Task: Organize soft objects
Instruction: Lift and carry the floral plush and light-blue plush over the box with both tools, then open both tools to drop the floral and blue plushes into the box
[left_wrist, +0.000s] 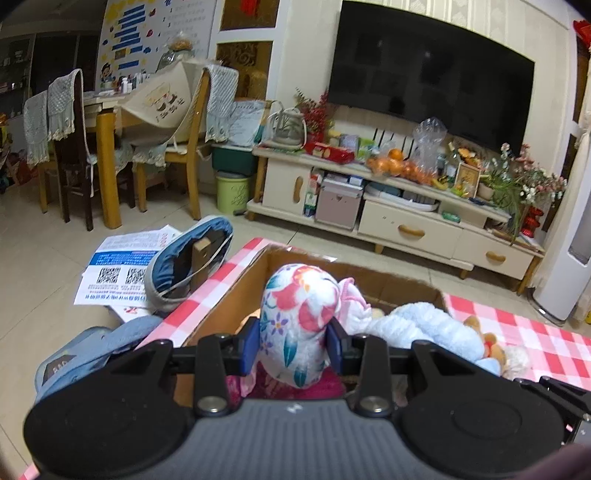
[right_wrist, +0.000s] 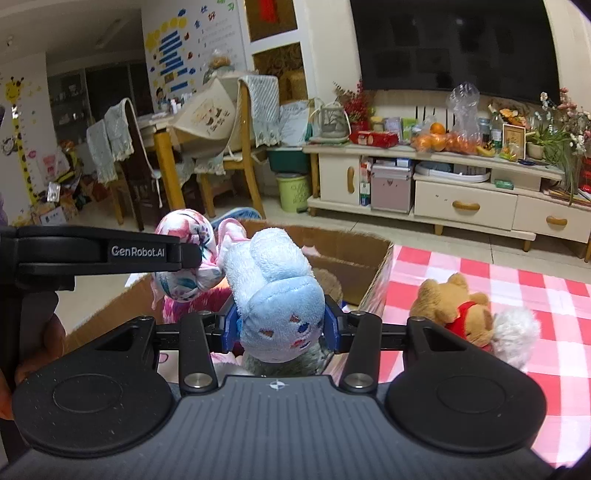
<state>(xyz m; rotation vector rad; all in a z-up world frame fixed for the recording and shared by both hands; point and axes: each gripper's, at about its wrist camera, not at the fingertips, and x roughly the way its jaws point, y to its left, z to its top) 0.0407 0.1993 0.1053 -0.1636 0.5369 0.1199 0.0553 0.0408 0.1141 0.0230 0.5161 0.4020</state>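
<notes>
Over the box, the left gripper squeezes a flowery toy; at its 3 o'clock, the right gripper squeezes a blue toy.

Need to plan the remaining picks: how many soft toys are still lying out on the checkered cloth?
2: a brown bear in a red top beside the cardboard box, and a fluffy white toy touching it. Others may be hidden behind the tools.

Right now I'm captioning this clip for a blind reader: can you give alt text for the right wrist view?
The right gripper is shut on a pale blue plush toy above an open cardboard box. Left of it, the left gripper holds a floral plush; a brown teddy lies on the red checked cloth.
</notes>
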